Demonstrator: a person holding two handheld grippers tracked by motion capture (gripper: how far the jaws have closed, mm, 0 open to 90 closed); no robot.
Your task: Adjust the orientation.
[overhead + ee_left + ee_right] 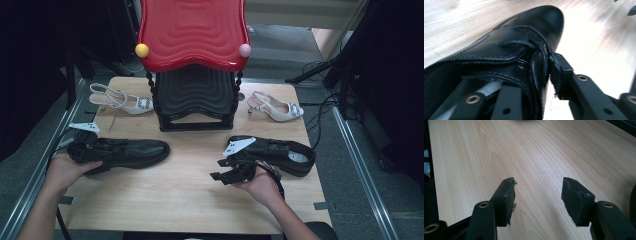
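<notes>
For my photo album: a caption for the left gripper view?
Left gripper clamped on a black lace-up shoe above a wooden table.

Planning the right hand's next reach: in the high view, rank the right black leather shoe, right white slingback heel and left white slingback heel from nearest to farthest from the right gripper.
1. Right black leather shoe, just behind the right gripper.
2. Right white slingback heel, far right.
3. Left white slingback heel, far left.

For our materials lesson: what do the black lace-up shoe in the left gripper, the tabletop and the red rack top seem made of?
Black shoe: probably smooth leather or imitation; soft sheen, stitched seams.
Tabletop: pale wood or laminate; visible grain.
Red rack top: likely glossy moulded plastic; bright highlights, ripples.
</notes>
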